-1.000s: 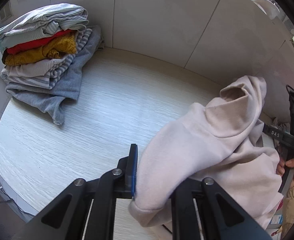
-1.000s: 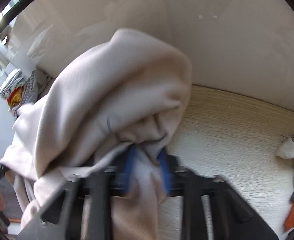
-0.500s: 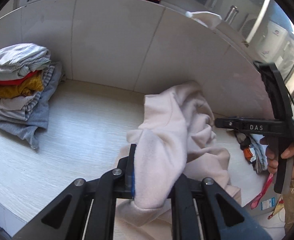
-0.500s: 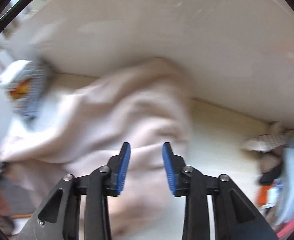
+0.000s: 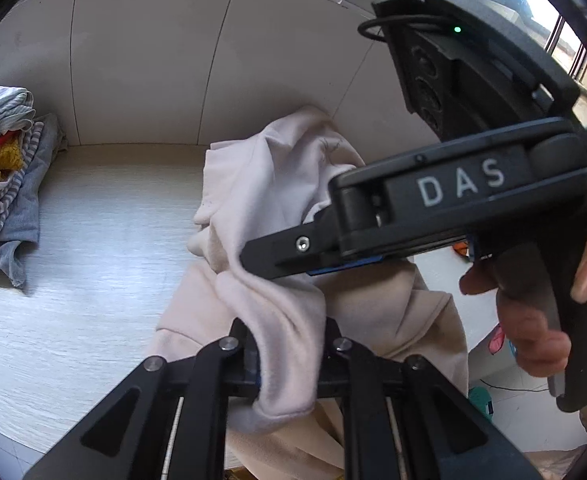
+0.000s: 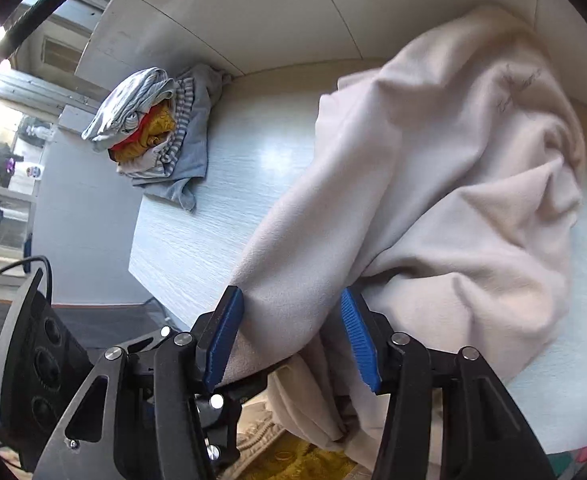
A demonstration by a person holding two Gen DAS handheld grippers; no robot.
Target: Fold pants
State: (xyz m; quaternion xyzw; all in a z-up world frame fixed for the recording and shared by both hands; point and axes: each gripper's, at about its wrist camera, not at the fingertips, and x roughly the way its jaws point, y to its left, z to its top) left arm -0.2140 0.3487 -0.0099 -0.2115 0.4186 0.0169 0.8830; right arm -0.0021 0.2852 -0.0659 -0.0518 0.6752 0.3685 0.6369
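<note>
The pale pink pants [image 5: 269,208] lie bunched on the light wooden table [image 5: 93,280], with part hanging over the front edge. My left gripper [image 5: 289,360] is shut on a fold of the pants near that edge. My right gripper [image 6: 293,332] is open, its blue pads [image 6: 223,336] standing on either side of a hanging fold of the pants [image 6: 433,184]. In the left wrist view the right gripper [image 5: 277,258] reaches in from the right, just above the cloth held by the left one.
A stack of folded clothes [image 5: 1,160] sits at the table's far left corner against the white wall panels [image 5: 153,60]; it also shows in the right wrist view [image 6: 153,128]. The table's front edge [image 6: 149,280] drops to the floor.
My right gripper let go of the pants, opened, and swung over close to my left gripper, now straddling a fold. My left gripper kept its hold and the pants settled on the table.
</note>
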